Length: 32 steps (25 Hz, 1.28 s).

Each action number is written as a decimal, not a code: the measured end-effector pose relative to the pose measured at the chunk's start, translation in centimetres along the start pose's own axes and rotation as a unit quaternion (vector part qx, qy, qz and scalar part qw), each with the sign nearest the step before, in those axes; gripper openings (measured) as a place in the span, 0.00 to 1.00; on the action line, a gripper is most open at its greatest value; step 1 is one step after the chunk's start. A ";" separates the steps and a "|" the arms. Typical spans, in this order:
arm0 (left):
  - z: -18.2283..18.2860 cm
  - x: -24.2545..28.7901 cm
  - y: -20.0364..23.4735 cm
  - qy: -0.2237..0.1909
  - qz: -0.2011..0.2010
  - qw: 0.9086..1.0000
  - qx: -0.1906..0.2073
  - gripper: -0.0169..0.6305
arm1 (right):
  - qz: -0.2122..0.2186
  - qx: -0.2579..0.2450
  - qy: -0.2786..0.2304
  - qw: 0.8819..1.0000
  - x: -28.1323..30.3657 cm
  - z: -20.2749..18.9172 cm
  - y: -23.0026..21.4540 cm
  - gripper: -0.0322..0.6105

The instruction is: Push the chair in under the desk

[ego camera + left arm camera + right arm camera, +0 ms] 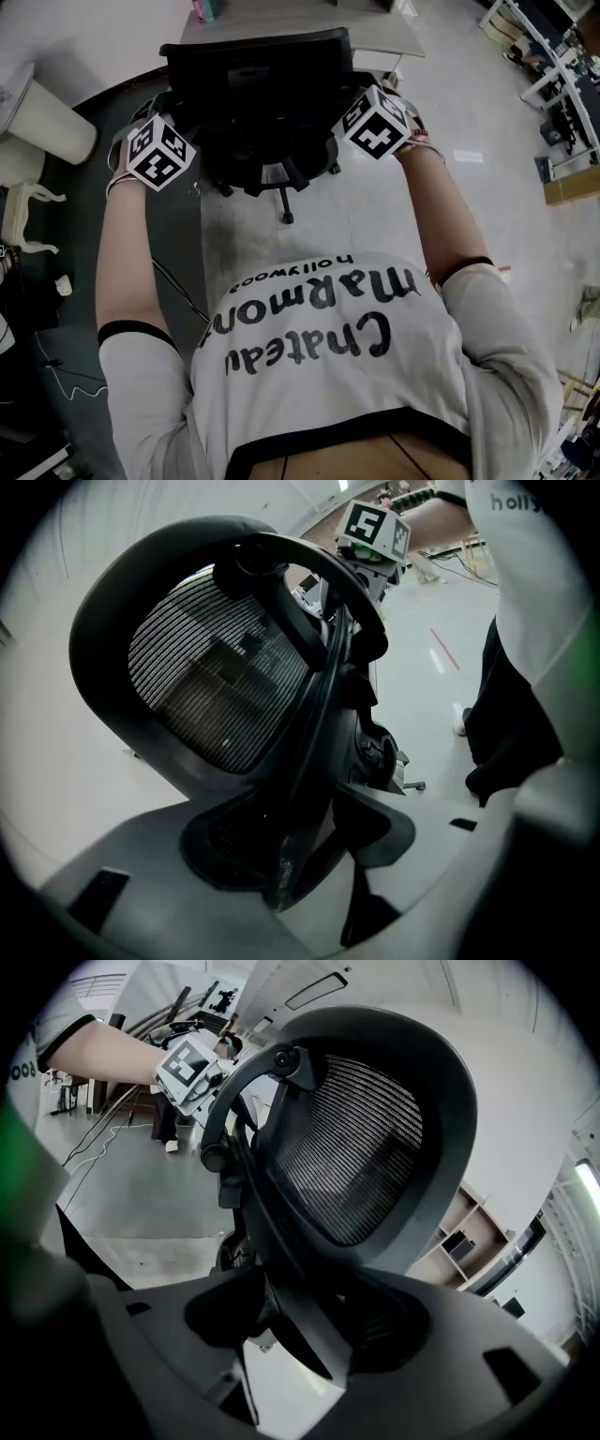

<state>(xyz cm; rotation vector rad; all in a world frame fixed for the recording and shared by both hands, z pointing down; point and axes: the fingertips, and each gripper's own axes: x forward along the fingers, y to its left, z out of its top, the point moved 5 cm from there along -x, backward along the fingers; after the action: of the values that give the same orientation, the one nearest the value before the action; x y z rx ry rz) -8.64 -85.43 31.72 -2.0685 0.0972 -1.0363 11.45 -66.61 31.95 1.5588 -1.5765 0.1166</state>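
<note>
head view shows the black mesh office chair (pixel 258 84) on the pale floor (pixel 469 187), just in front of the desk (pixel 375 37). left gripper (pixel 300 855) and right gripper (pixel 300 1335) each clamp a side edge of its backrest (pixel 216 686).

The chair (pixel 258 66) stands just before the surface (pixel 384 37), its back toward the person. The left tool (pixel 300 846) grips the back's left edge, and the right tool (pixel 309 1326) grips its right edge.
</note>
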 end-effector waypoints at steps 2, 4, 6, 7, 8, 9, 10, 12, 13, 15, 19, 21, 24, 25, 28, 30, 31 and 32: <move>0.0 0.2 -0.1 0.002 0.004 1.000 -0.001 0.38 | 0.001 0.000 0.001 1.000 0.2 -0.1 -0.1 0.48; -0.1 0.5 0.0 0.007 0.007 1.000 -0.002 0.39 | 0.007 0.001 -0.001 1.000 0.3 -0.1 -0.1 0.48; -0.4 0.7 0.3 0.006 0.008 1.000 -0.001 0.39 | 0.008 -0.001 -0.001 1.000 0.5 0.1 0.0 0.47; -0.5 0.7 0.3 0.002 0.008 1.000 0.001 0.39 | 0.006 -0.002 0.000 1.000 0.5 0.1 0.0 0.48; -0.4 0.8 0.3 0.000 0.007 1.000 0.004 0.39 | 0.005 -0.003 0.001 1.000 0.6 0.1 -0.1 0.48; -0.3 0.8 0.2 -0.002 0.007 1.000 0.006 0.39 | 0.005 -0.002 0.000 1.000 0.5 -0.1 -0.1 0.48; -0.2 0.9 0.2 -0.003 0.007 1.000 0.007 0.39 | 0.006 0.000 -0.001 1.000 0.5 -0.2 -0.2 0.48; -0.2 0.9 0.1 -0.006 0.006 1.000 0.008 0.39 | 0.008 0.001 -0.001 1.000 0.6 -0.2 -0.2 0.48; -0.3 0.9 0.1 -0.007 0.007 1.000 0.008 0.39 | 0.009 0.001 0.000 1.000 0.6 -0.2 -0.1 0.48; -0.3 0.8 0.0 -0.009 0.008 1.000 0.010 0.39 | 0.009 0.001 -0.001 1.000 0.5 -0.3 -0.1 0.48; -0.2 0.5 -0.1 -0.016 0.018 1.000 0.010 0.39 | 0.006 0.000 0.001 1.000 0.3 -0.1 -0.2 0.48; -0.1 0.0 -0.2 -0.038 0.031 0.999 0.000 0.40 | 0.005 0.001 0.003 1.000 0.1 0.0 -0.2 0.48; -0.1 -1.0 -0.4 -0.106 0.050 0.992 -0.048 0.45 | 0.005 0.004 0.003 1.000 0.0 0.0 0.0 0.48; -0.3 -1.4 -0.4 -0.127 0.052 0.988 -0.076 0.45 | 0.006 0.005 0.003 1.000 0.1 -0.1 0.1 0.48; -1.0 -3.8 -0.9 -0.181 0.052 0.967 -0.174 0.46 | 0.007 0.007 0.000 1.000 0.4 -0.1 0.2 0.48; -0.4 -6.0 -2.0 -0.222 0.039 0.947 -0.229 0.45 | 0.008 0.006 0.003 1.000 0.3 -0.1 0.0 0.48; 0.1 -7.1 -2.7 -0.241 0.031 0.936 -0.254 0.44 | 0.008 0.006 0.005 1.000 0.2 -0.1 -0.1 0.49; 0.6 -8.0 -3.4 -0.261 0.023 0.924 -0.279 0.41 | 0.008 0.006 0.005 1.000 0.1 -0.1 -0.2 0.49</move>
<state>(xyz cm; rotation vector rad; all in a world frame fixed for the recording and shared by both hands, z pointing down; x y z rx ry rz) -14.44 -79.62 28.69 -2.7804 0.1833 -0.4146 11.69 -66.66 31.95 1.5529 -1.5824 0.1426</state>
